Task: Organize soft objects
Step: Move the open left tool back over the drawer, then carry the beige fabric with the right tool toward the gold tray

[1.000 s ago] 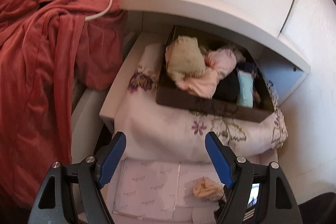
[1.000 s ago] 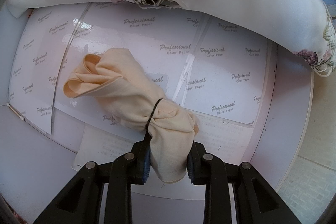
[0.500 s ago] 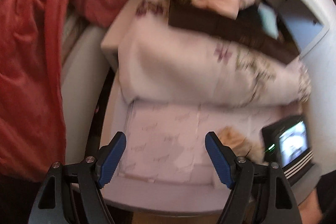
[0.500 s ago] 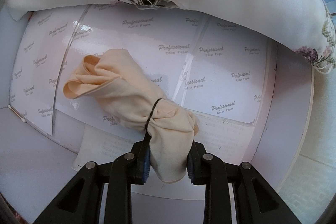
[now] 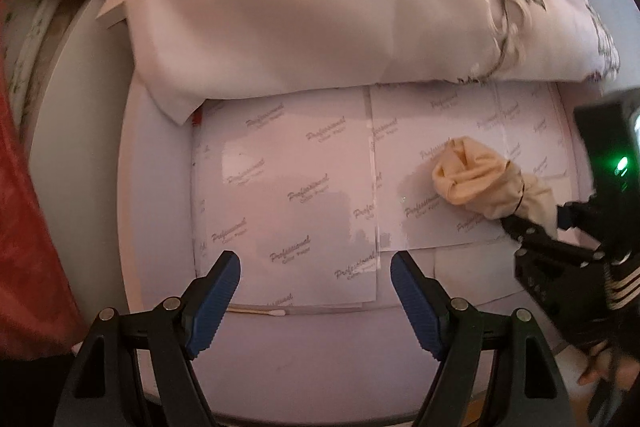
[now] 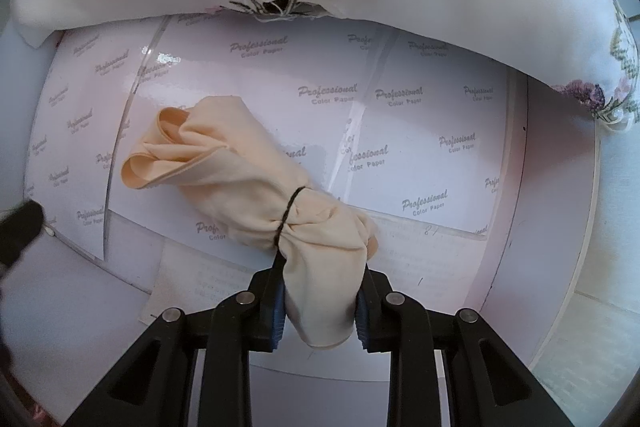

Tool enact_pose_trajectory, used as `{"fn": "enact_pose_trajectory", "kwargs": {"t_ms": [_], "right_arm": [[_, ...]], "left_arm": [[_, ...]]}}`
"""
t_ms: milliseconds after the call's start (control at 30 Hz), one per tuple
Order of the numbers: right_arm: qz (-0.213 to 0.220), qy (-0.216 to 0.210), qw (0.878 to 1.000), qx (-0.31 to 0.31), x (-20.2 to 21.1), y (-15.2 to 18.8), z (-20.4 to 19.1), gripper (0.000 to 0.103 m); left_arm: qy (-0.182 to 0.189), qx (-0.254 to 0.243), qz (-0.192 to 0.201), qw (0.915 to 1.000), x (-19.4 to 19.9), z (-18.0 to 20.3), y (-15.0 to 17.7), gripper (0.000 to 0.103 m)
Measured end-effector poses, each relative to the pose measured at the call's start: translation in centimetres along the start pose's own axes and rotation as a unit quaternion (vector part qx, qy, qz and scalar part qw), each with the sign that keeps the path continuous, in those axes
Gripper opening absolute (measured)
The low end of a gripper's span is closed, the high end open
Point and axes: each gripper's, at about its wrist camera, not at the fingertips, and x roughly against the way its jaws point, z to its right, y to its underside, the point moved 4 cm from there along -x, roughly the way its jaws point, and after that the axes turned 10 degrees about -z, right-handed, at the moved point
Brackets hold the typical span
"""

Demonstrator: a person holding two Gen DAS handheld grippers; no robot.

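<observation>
While the peach cloth bundle (image 6: 256, 183), tied with a black thread, lies on the printed paper sheets (image 6: 420, 147), the right gripper (image 6: 320, 311) has its fingers clamped on the bundle's near end. Beside it, the left gripper (image 5: 316, 291) hangs over the sheets, fingers spread wide and holding nothing. A folded floral fabric (image 5: 320, 15) borders the sheets at the far side.

Peach cloth bundle (image 6: 248, 179), black tie (image 6: 290, 211); white pillow (image 5: 320, 19), seemingly purple-flowered.
</observation>
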Motion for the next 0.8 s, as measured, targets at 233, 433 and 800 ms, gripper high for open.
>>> {"fn": "enact_pose_trajectory", "kwargs": {"t_ms": [233, 433, 800], "right_arm": [[0.01, -0.022, 0.999, -0.023, 1.4, 0.4, 0.7, 0.026], [0.019, -0.062, 0.996, -0.062, 3.0, 1.4, 1.6, 0.025], [0.04, -0.089, 0.991, -0.095, 5.5, 3.2, 2.6, 0.025]], "left_arm": [[0.003, -0.008, -0.006, 0.9999, -0.7, 0.1, -0.7, 0.079], [0.0, -0.004, -0.013, 0.9999, -1.1, -0.1, -0.9, 0.079], [0.003, -0.002, -0.016, 0.9999, -1.4, -0.4, -0.9, 0.079]]}}
